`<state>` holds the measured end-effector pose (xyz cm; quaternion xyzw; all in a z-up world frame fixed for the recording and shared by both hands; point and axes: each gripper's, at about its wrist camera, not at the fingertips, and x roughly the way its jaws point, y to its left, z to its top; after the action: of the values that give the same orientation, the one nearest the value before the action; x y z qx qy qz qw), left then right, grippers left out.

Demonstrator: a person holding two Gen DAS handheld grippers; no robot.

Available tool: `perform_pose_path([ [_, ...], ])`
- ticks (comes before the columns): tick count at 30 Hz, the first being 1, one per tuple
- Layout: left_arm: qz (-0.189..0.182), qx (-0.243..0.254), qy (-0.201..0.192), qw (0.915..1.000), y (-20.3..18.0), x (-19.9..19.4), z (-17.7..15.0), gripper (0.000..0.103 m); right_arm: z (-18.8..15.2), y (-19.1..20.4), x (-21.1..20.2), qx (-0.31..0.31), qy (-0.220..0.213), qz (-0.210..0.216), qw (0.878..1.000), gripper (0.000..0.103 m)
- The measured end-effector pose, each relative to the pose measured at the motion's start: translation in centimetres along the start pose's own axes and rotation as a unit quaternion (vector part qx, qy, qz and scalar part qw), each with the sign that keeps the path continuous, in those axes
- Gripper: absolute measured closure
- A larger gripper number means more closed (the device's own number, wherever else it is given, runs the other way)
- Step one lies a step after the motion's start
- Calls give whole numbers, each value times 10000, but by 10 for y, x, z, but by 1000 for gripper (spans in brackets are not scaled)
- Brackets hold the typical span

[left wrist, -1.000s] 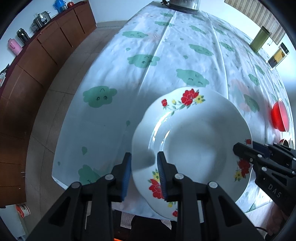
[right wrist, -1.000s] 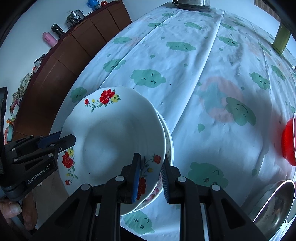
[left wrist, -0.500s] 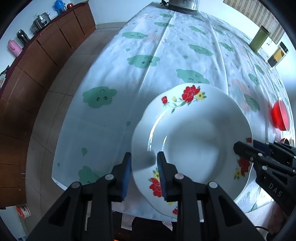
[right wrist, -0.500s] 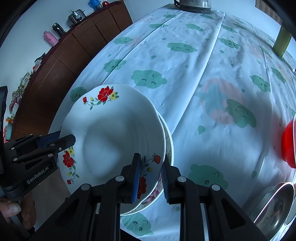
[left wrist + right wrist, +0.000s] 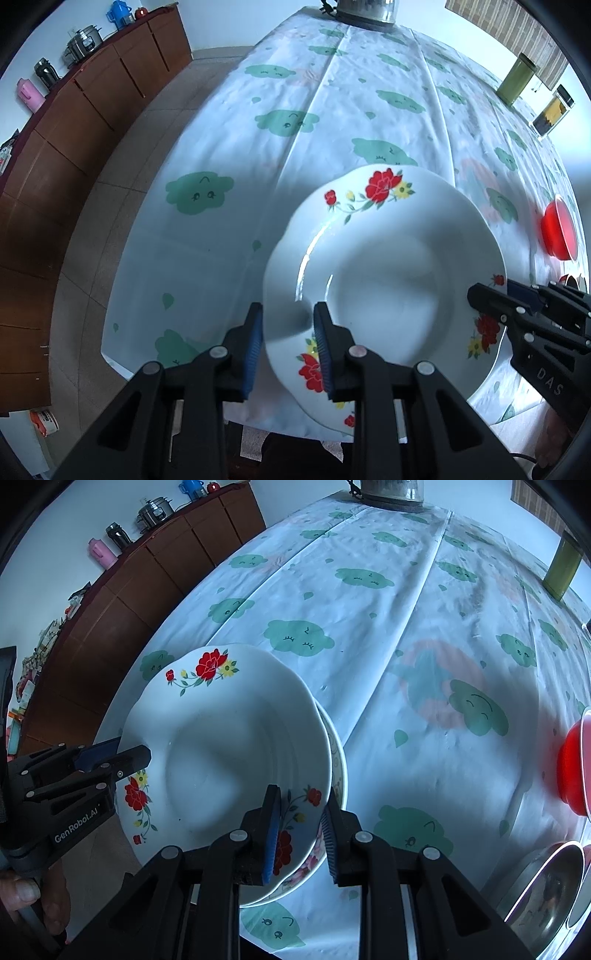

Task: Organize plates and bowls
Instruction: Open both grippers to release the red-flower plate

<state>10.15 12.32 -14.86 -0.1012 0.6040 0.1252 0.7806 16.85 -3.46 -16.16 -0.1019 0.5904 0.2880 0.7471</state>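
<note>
Lettering "GenRobot.AI" marks the left gripper (image 5: pixel 122 753) and "DAS" the right gripper (image 5: pixel 301 823), both clamped on opposite rims of a floral plate (image 5: pixel 229 749) above another plate (image 5: pixel 338 760) on a cloud-print tablecloth (image 5: pixel 406 609); wooden cabinets (image 5: pixel 147 579) line the wall.

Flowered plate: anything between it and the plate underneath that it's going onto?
Nothing visible. The flowered plate is held at opposite rims by the left gripper and right gripper, directly over the lower plate, whose rim peeks out on the right. The space between them is mostly hidden, though.
</note>
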Motion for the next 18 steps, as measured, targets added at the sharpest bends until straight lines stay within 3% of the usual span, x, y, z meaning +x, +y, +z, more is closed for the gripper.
perform_pose_path([
  [4, -31, -22, 25, 10000, 1, 0, -1, 78, 0, 1, 0, 12, -8, -2, 10000, 78],
  [9, -164, -136, 114, 9997, 3, 4, -5, 68, -1, 2, 1, 31, 8, 27, 10000, 75],
  [14, -125, -211, 129, 9996, 7, 5, -8, 59, -3, 5, 1, 14, 30, 210, 9998, 58],
  [18, -101, -312, 85, 9994, 13, 3, -8, 57, -5, 7, -1, 22, -20, 186, 9998, 57],
])
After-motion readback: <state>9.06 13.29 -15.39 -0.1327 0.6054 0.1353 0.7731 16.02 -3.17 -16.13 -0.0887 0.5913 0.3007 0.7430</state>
